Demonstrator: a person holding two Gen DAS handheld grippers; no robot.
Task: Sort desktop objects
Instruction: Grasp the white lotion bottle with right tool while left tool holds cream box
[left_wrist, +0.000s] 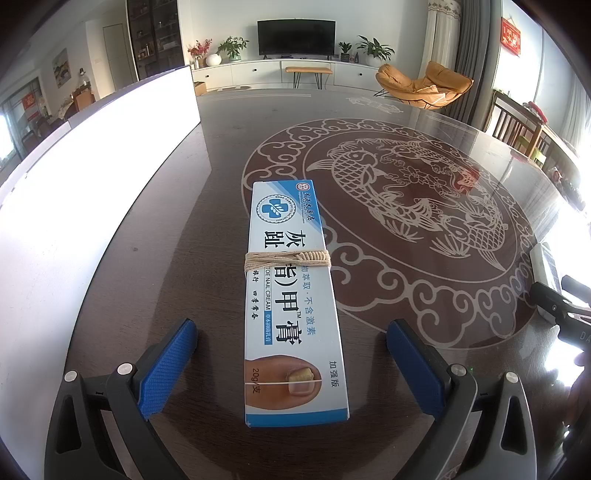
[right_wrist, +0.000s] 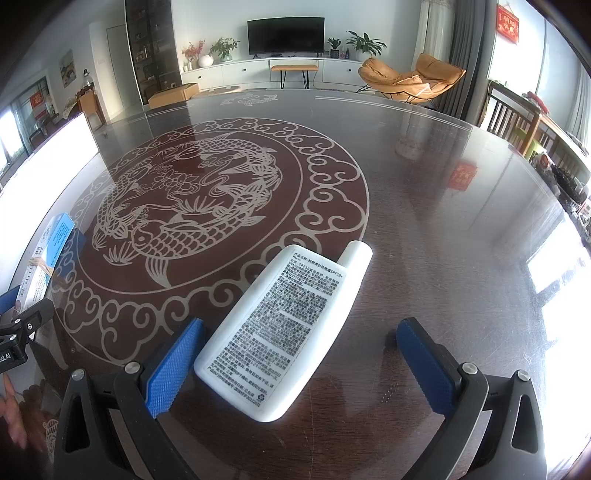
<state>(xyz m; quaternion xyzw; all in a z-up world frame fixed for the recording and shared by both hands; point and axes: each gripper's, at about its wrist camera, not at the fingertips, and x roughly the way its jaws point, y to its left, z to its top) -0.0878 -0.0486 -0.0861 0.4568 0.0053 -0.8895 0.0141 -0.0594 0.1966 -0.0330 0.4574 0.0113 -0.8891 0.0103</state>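
Observation:
A long blue-and-white nail cream box (left_wrist: 291, 295), bound round its middle with tan twine, lies flat on the dark table. My left gripper (left_wrist: 291, 328) straddles the box's near end, open, with both blue pads well clear of its sides. In the right wrist view a flat white bottle (right_wrist: 284, 325) with a printed label lies on the table, its cap pointing away. My right gripper (right_wrist: 301, 325) is open around it; the left pad (right_wrist: 177, 362) sits close to the bottle's edge and the right pad (right_wrist: 424, 365) stands far off. The same box (right_wrist: 51, 254) shows at the left edge.
The table (left_wrist: 406, 295) is dark and glossy with a pale fish-and-cloud medallion. A bright white panel (left_wrist: 92, 177) runs along its left side. The right gripper's black frame (left_wrist: 561, 306) shows at the right edge of the left wrist view. Chairs and a TV cabinet stand beyond the table.

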